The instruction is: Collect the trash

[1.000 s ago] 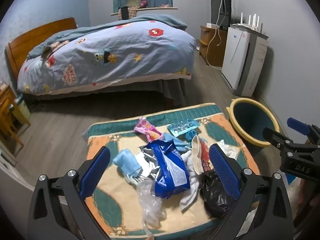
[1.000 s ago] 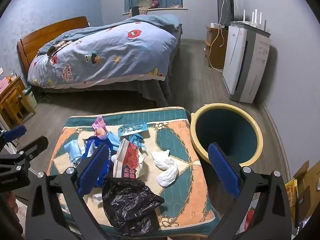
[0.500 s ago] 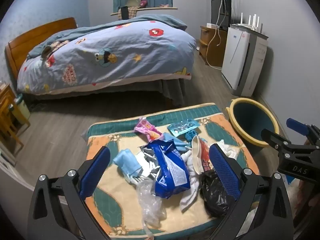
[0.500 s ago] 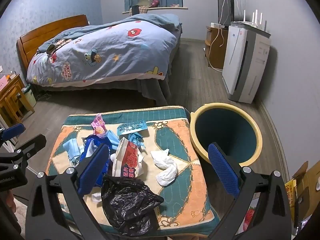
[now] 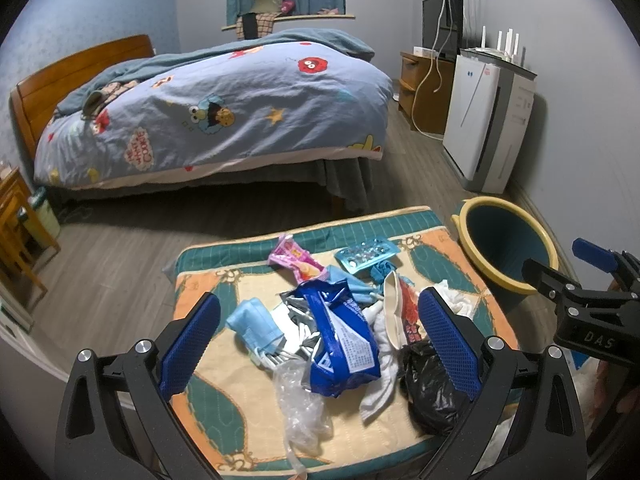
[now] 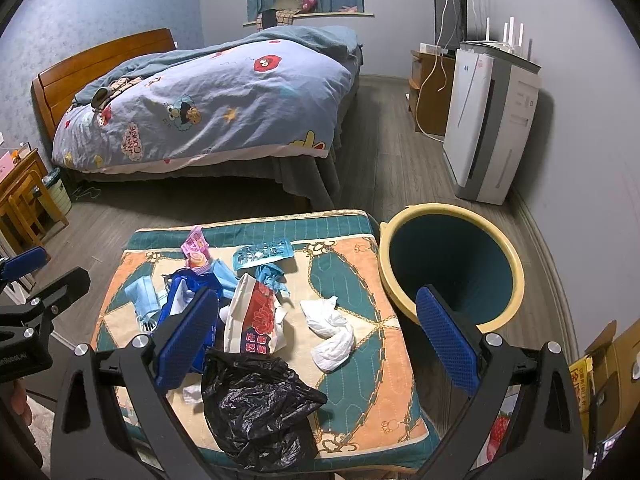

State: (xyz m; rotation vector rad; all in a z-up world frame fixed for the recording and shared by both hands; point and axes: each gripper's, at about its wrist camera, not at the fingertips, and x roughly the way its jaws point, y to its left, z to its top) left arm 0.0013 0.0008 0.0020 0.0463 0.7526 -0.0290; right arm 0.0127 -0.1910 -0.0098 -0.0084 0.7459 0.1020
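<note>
A pile of trash lies on a patterned cushioned stool (image 5: pixel 208 292) (image 6: pixel 360 264): a blue snack bag (image 5: pixel 344 344), a black plastic bag (image 6: pixel 256 404) (image 5: pixel 430 390), white crumpled tissue (image 6: pixel 328 328), a red-and-white wrapper (image 6: pixel 256 316), a pink wrapper (image 5: pixel 294 258), a blister pack (image 6: pixel 262 254), a blue mask (image 5: pixel 256 326) and clear plastic (image 5: pixel 302 400). A teal bin with a yellow rim (image 6: pixel 452 264) (image 5: pixel 504 248) stands right of the stool. My left gripper (image 5: pixel 320 344) is open and empty above the pile. My right gripper (image 6: pixel 316 344) is open and empty above the stool's right part.
A bed with a blue cartoon duvet (image 5: pixel 220 112) stands behind the stool. A white air purifier (image 6: pixel 488 128) and a wooden TV cabinet (image 6: pixel 428 88) line the right wall. Wooden furniture (image 5: pixel 16 232) is at the left. A cardboard box (image 6: pixel 608 356) sits at the far right.
</note>
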